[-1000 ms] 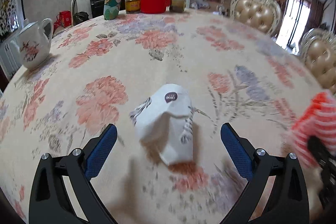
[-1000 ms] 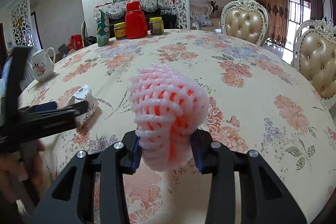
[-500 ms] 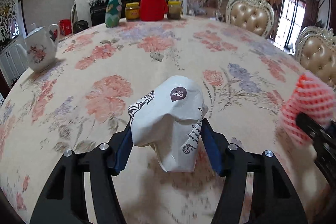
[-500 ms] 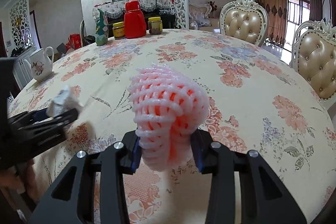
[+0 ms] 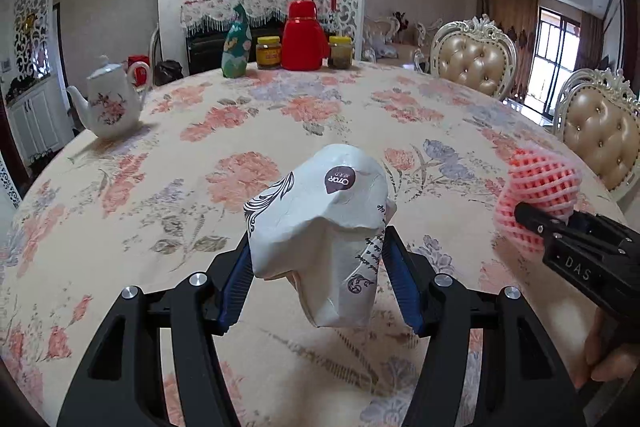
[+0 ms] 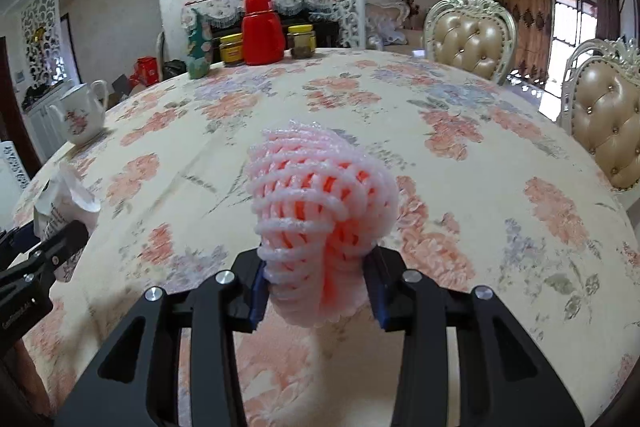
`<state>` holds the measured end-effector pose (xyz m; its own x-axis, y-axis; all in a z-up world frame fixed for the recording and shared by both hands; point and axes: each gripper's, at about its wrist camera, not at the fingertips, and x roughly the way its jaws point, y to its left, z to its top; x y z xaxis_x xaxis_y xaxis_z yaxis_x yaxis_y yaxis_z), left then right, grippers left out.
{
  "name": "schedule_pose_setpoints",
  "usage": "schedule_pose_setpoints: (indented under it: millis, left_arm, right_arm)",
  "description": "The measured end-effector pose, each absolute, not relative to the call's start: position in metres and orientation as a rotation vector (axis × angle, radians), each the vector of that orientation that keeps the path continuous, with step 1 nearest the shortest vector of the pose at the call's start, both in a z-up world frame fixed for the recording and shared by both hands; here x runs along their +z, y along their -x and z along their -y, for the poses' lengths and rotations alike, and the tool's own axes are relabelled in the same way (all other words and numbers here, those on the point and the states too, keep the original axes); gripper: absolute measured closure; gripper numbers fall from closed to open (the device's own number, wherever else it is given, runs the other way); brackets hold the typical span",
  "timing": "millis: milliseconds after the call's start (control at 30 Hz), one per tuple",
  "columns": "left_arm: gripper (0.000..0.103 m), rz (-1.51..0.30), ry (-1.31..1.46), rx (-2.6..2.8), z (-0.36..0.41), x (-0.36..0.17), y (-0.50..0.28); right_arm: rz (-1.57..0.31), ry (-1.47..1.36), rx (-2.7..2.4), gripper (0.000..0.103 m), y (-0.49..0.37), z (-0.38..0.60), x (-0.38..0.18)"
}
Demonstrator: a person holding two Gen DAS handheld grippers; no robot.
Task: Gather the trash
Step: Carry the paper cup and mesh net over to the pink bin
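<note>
Collection step: left gripper (image 5: pixel 320 263) clamps the paper bag (image 5: pixel 320 227), right gripper (image 6: pixel 316 283) clamps the foam net (image 6: pixel 320 211); next, a bin, none visible.

Crumpled white paper cup (image 5: pixel 320 227); pink foam net (image 6: pixel 320 211).

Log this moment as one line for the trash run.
left claw: shut on crumpled paper cup | right claw: shut on pink foam net | both lifted off table
</note>
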<state>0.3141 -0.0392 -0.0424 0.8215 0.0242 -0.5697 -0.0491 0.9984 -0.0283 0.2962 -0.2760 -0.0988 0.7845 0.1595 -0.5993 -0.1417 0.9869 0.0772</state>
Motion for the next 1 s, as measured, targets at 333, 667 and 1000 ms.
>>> schedule_pose_setpoints:
  millis: [333, 667, 1000]
  left_arm:
    - [0.045, -0.553, 0.042, 0.046, 0.038, -0.033, -0.281]
    - [0.045, -0.514, 0.031, -0.020, 0.061, -0.027, -0.251]
    - [0.045, -0.500, -0.005, -0.144, 0.114, -0.025, -0.224]
  right_arm:
    - [-0.624, -0.004, 0.208, 0.063, -0.253, 0.270, -0.083]
    - [-0.563, -0.003, 0.207, 0.062, -0.196, 0.301, -0.068]
    - [-0.512, -0.028, 0.131, 0.062, -0.149, 0.348, -0.066]
